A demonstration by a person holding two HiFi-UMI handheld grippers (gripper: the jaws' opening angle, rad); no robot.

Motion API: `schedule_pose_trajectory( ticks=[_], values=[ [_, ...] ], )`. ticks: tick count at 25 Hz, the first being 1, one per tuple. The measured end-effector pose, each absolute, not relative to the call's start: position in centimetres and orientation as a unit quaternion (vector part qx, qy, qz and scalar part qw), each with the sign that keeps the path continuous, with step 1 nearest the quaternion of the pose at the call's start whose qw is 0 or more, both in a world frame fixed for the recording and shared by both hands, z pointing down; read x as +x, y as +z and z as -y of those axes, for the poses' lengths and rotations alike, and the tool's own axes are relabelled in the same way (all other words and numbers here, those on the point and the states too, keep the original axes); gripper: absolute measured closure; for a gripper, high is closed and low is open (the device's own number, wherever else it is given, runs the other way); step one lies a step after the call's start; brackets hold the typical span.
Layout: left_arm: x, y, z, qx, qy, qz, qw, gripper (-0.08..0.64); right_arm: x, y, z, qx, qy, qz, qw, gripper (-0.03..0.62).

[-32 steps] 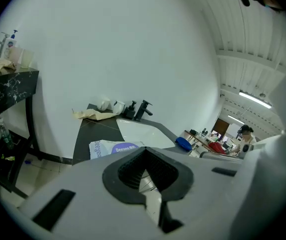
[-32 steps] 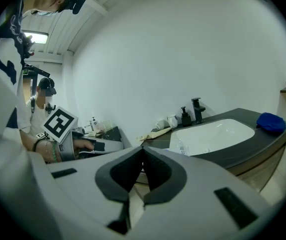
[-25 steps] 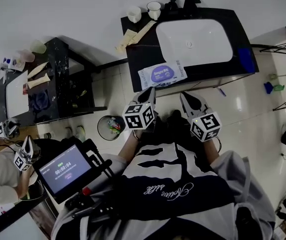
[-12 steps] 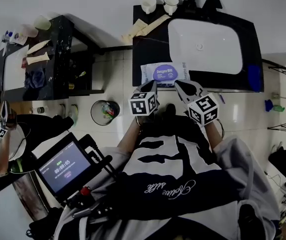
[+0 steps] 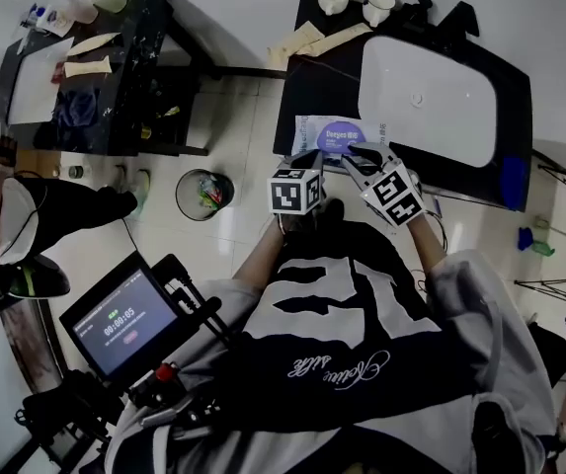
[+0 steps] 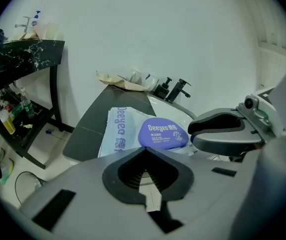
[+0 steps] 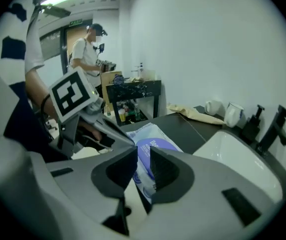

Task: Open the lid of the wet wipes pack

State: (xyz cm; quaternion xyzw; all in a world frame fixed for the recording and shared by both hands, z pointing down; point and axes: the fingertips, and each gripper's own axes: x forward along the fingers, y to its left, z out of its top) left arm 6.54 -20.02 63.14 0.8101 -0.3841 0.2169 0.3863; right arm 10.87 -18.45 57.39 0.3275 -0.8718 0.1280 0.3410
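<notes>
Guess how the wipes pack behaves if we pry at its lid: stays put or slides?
Probably soft and floppy: the wet wipes pack is a film pouch lying flat. It likely slides on the smooth dark counter unless pinned. The purple lid looks rigid, so it should hinge while the pouch flexes.

Head view steeply down; gripper views low, close; all share wipes pack [image 5: 345,134].

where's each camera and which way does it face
Head view: on the person's head, facing down at the counter; shirt, left tongs, right tongs show.
Left gripper view: on the left tongs, facing the wipes pack; own shut jaws, right tongs show.
Right gripper view: on the right tongs, facing the pack; own parted jaws, left tongs show.
Shared: all see the pack.
</notes>
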Motion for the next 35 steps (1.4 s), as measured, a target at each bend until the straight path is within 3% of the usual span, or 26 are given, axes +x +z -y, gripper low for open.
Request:
schedule_pose_trajectory(
  ticks=[13, 25, 31, 35],
  values=[
    [6.4, 63.2, 19.9, 0.802, 0.196, 0.373, 0.424, 0.561, 9.3, 60.5, 18.4, 0.193, -0.002, 0.853, 0.485, 0.528],
    [6.3, 63.2, 19.9, 0.807, 0.184, 0.37, 0.422, 0.561, 8.7, 60.9, 18.7, 0.152, -0.04, 0.839, 0.52, 0.528],
    [6.4, 63.3, 19.9, 0.81, 0.184, 0.369, 0.418, 0.561, 8.5, 61.8, 18.5, 0.113, -0.113, 0.816, 0.555, 0.528],
    [6.5, 63.5, 19.9, 0.818, 0.193, 0.367, 0.398, 0.561, 8.6, 62.0, 18.6, 0.129, -0.105, 0.826, 0.539, 0.528]
  ],
)
